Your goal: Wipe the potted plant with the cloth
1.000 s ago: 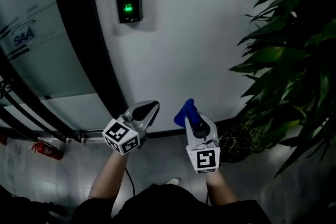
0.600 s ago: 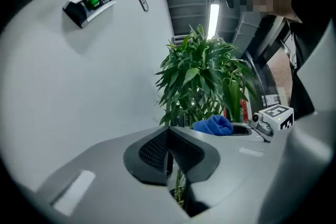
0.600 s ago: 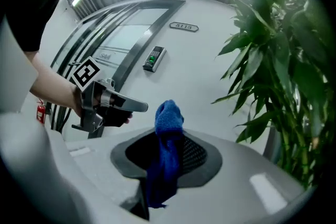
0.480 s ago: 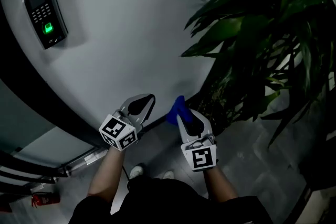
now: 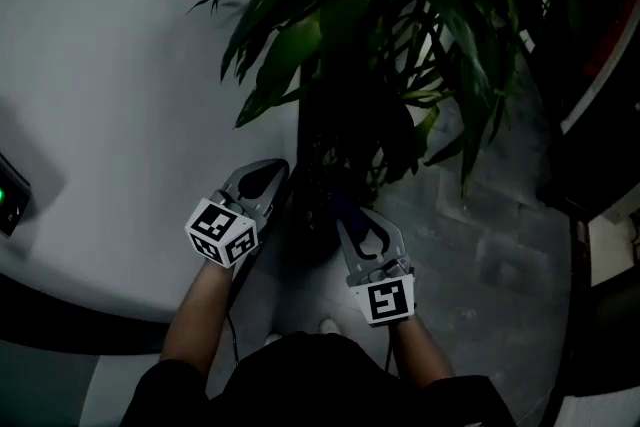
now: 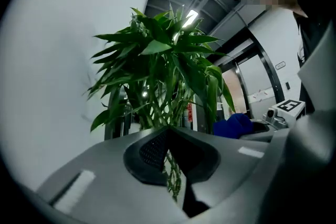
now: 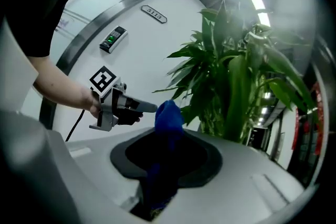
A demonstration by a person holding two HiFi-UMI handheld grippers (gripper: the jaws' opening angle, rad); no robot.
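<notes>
Head view is dim, and I can pick out little under the potted plant [image 5: 380, 35]. Its long green leaves fan out above both grippers, but the pot and lower stems sink into shadow and I cannot trace the rim. The plant stands on the grey floor [image 5: 490, 245], close against the white wall [image 5: 110, 65].

My left gripper [image 5: 268, 177] points toward the plant's base. In the left gripper view its jaws are pressed together at the tips with nothing between them; only a thin slit behind the tips shows a bit of stem beyond.

My right gripper [image 5: 352, 220] sits just beside it, jaws clenched on the blue cloth [image 7: 168, 118]. The cloth bulges up past the tips and hangs down between the pads. From the head camera the cloth is nearly lost against the dark foliage, so I cannot tell whether it touches a leaf.

A wall keypad [image 5: 8, 200] with a green light is cut off at the left edge.
</notes>
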